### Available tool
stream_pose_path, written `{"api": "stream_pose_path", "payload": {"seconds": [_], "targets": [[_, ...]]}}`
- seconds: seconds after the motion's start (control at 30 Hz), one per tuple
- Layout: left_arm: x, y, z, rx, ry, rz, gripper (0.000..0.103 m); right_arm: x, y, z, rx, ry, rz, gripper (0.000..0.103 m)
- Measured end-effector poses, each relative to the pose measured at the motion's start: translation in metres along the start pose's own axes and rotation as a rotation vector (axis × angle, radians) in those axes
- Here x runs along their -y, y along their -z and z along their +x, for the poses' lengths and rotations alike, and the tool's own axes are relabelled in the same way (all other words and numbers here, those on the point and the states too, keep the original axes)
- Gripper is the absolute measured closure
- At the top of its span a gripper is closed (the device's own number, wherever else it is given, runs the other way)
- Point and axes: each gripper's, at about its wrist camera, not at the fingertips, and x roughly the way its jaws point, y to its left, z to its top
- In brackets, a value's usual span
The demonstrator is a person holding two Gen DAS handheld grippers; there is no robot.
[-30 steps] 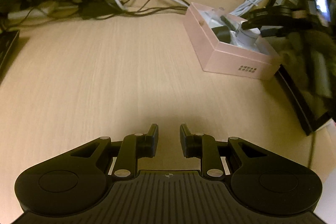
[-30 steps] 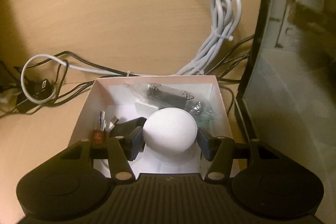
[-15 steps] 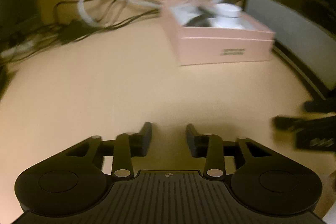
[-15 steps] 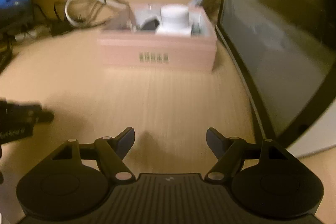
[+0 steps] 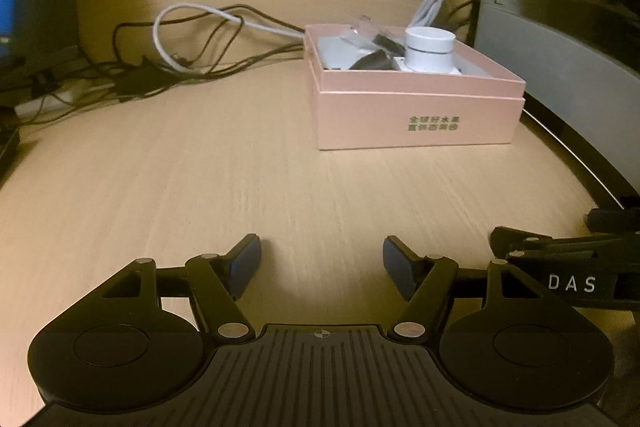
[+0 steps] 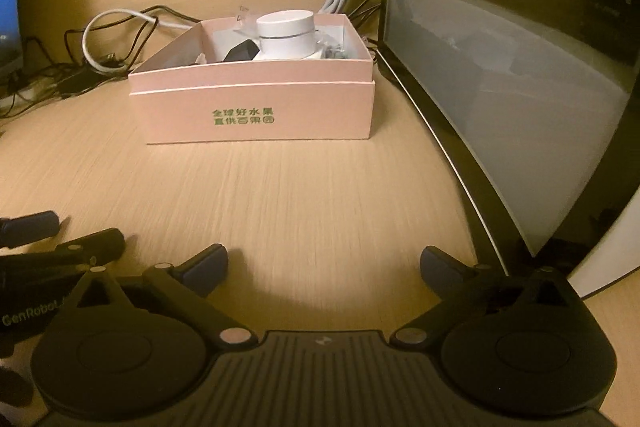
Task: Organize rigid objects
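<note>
Two grippers were in view. The left gripper [image 5: 322, 261] stood over bare worktop [image 5: 200, 179], jaws just spread wide, nothing between them. Ahead and right of it sat one pink box [image 5: 416, 119]. The right gripper [image 6: 324, 267] had likewise just opened fully and held nothing; the box stood ahead, slightly left of it. Inside the box: one white cylindrical object [image 6: 286, 35], upright, and at least one dark item [image 6: 242, 51]; other contents were unclear. One monitor [image 6: 500, 75] stood right of the box.

Both wrist views low over desk [image 5: 240, 167], facing shared pink box [image 6: 256, 115].
</note>
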Motion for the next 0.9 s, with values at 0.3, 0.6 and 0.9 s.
{"api": "stream_pose_path", "payload": {"seconds": [0.3, 0.6, 0.9], "targets": [[-0.006, -0.001, 0.004, 0.017, -0.017, -0.011, 0.028, 0.003, -0.006, 0.014, 0.039, -0.069, -0.045, 0.000], [-0.006, -0.001, 0.005, 0.025, -0.013, -0.010, 0.029, 0.003, -0.006, 0.014, 0.039, -0.072, -0.047, 0.000], [-0.006, -0.001, 0.005, 0.025, -0.013, -0.010, 0.029, 0.003, -0.006, 0.014, 0.039, -0.072, -0.046, 0.000]]}}
